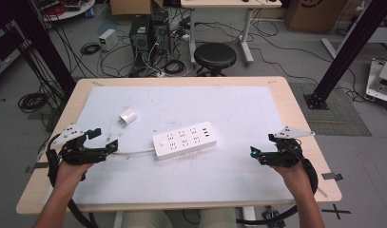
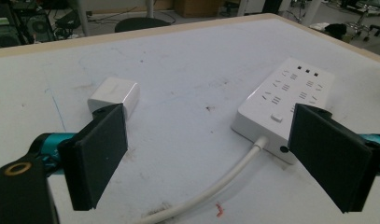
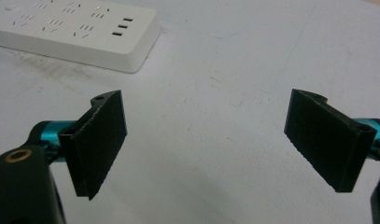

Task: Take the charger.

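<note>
1. Work surface: a white mat (image 1: 238,175) covers most of a light wooden table (image 1: 305,142). A person sits at the near edge with both forearms over it.

2. Power strip (image 1: 184,139): a white multi-socket unit lying flat near the middle of the mat, long axis running left to right and slightly skewed, the right end farther away. Its white cable (image 1: 134,153) leaves the left end and runs left toward the left gripper.

3. White adapter (image 1: 128,117): a small cube-shaped plug resting on the mat, to the far left of the power strip and apart from it.

4. Left gripper (image 1: 104,141): held in the left hand (image 1: 70,171) over the near-left part of the mat.
   - Jaws stand wide apart — nothing is clamped between them.
   - In the left gripper view the power strip (image 2: 285,100) lies ahead on the right, the adapter (image 2: 114,95) ahead on the left, and the cable (image 2: 215,186) passes on the mat between the two jaws.

5. Right gripper (image 1: 256,153): held in the right hand (image 1: 295,173) over the near-right part of the mat, well apart from the strip's right end.
   - Jaws are spread wide with bare mat between them — no contact with any object.
   - In the right gripper view the strip's end (image 3: 85,35) lies beyond the jaws, at the upper left.

6. Surroundings: a black stool (image 1: 215,56) stands on the floor beyond the far edge of the table.
</note>
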A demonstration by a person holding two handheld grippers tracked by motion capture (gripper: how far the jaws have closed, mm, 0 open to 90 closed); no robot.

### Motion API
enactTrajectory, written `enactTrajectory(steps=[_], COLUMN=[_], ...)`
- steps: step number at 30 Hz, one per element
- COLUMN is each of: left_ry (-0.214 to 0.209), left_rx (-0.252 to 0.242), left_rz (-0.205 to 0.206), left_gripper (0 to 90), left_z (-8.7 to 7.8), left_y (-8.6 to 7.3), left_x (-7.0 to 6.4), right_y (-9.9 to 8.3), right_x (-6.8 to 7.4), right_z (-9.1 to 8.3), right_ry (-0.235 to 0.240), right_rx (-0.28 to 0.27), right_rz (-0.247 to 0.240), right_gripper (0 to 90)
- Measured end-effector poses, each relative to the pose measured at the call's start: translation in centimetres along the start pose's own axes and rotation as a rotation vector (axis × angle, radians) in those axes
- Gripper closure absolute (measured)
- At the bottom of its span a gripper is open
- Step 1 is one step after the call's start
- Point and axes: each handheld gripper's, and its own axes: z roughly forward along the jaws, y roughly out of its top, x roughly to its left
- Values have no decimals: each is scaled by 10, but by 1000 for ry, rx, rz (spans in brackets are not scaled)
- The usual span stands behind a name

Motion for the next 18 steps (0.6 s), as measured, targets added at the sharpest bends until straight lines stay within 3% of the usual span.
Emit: enactTrajectory(steps=[9,14,18], left_ry=[11,-6,-22], left_rx=[3,10,15], left_rz=[-5,1,34], left_gripper=[120,121,121], left_z=[13,20,30], left_y=[20,34,52], left_x=[10,14,19], right_y=[5,9,14], right_x=[-3,-5,-6], right_z=[3,4,3], right_ry=[5,10,10], right_rx=[3,2,8], right_rz=[-7,-12,-16], right_gripper=[131,131,132])
